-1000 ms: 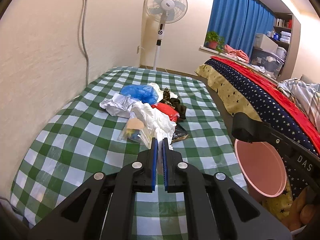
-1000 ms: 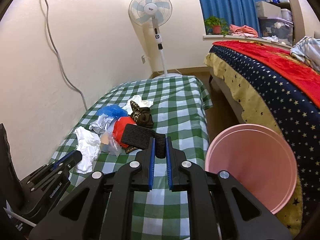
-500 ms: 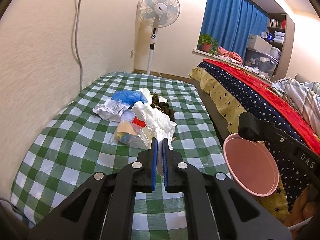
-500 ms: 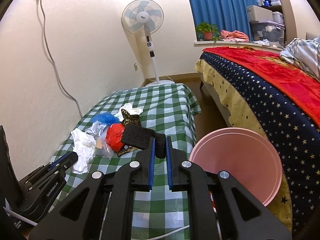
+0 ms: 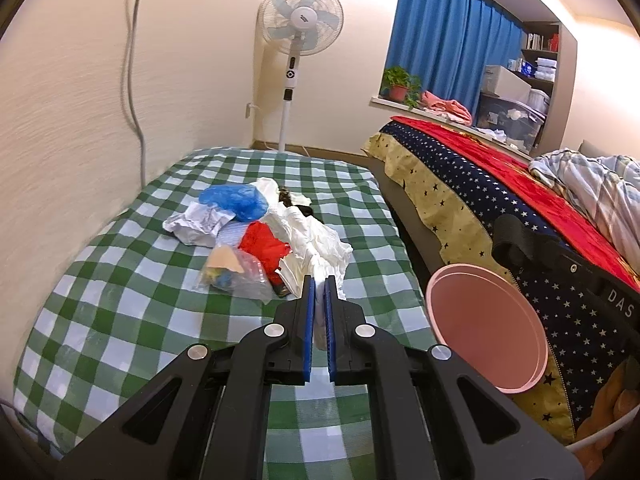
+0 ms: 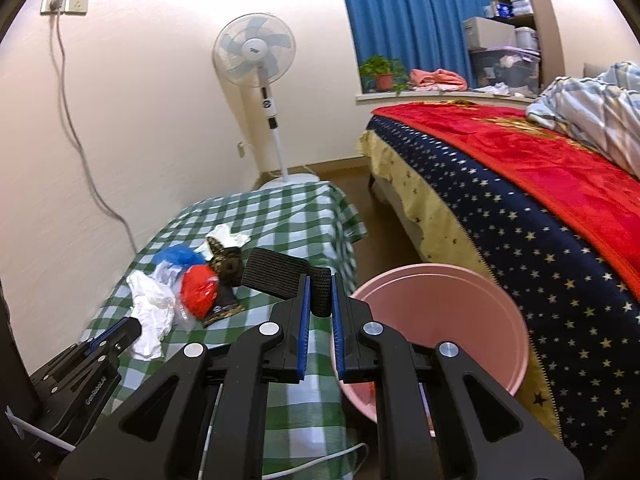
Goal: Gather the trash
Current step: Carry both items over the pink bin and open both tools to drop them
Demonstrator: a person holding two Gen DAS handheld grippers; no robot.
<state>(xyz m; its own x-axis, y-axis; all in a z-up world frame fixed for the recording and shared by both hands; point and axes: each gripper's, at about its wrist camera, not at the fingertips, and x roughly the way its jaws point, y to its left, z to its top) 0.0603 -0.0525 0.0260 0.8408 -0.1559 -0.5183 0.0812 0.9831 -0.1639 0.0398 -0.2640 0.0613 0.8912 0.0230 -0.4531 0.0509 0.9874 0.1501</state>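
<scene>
My left tool (image 5: 319,280) is clamped on white crumpled paper (image 5: 320,248) near the desk (image 5: 120,320) edge. My right tool (image 6: 320,278) grips a black ribbed band (image 6: 276,274) (raised) just beside the pink bin (image 6: 440,312) rim; floor gap separates desk and bed (image 6: 520,208).
</scene>
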